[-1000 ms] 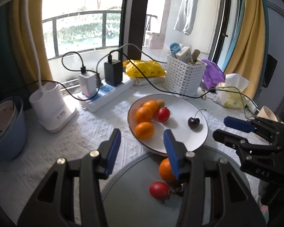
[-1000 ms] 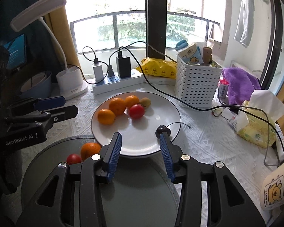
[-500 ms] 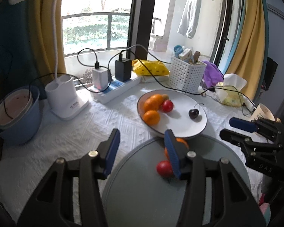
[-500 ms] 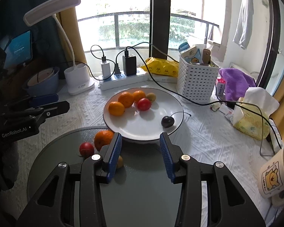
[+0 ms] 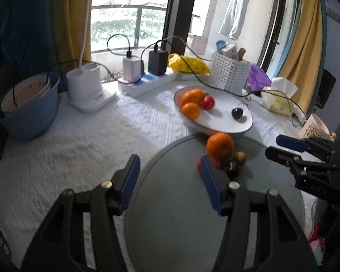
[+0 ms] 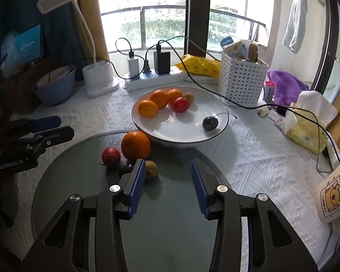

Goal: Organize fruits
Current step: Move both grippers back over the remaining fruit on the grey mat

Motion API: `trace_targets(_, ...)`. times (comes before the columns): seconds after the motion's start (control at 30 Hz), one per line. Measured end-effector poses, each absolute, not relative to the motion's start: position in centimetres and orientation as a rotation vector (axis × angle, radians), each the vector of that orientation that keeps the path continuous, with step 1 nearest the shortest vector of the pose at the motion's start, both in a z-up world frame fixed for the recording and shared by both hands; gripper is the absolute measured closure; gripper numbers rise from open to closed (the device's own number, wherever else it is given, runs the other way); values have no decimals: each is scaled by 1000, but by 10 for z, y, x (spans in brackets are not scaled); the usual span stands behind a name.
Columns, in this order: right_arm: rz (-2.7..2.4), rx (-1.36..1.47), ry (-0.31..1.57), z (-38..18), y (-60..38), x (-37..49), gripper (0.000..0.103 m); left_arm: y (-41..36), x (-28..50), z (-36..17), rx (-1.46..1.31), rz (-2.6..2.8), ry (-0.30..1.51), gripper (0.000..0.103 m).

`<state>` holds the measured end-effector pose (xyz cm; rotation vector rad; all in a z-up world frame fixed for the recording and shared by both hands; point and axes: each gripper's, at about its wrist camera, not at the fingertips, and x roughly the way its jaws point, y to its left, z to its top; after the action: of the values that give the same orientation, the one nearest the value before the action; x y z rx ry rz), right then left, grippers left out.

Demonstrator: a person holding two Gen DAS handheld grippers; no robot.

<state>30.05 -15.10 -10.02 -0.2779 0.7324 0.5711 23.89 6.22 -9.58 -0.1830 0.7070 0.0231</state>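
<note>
On the grey tray (image 6: 170,204), with both hand-held grippers empty, right (image 6: 167,179) spread, left (image 5: 170,181) opening, straddle the orange (image 6: 136,144) squarely before lifting it to the plate (image 6: 192,133).

white basket (image 6: 242,83), mug (image 6: 333,198), desk lamp (image 6: 97,77)

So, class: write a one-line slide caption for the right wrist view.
Open right gripper over grey tray of loose fruit, white plate beyond.
</note>
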Motion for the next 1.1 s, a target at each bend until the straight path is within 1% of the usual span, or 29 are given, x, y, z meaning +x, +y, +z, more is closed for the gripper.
trace_targets(0.47, 567, -311, 807, -132, -133, 308, 59, 79, 239, -115, -229, 40, 742, 46)
trace_targets(0.9, 559, -333, 807, -135, -120, 320, 59, 84, 245, -123, -243, 38, 764, 46)
trace_targets(0.93, 564, -323, 811, -136, -121, 322, 60, 83, 245, -124, -241, 37, 765, 46)
trace_targets(1.07, 596, -270, 844, -141, -124, 329, 75, 80, 247, -124, -229, 31, 772, 46)
trace_targets(1.1, 602, -267, 851, -142, -123, 330, 77, 79, 247, -124, -226, 29, 774, 46)
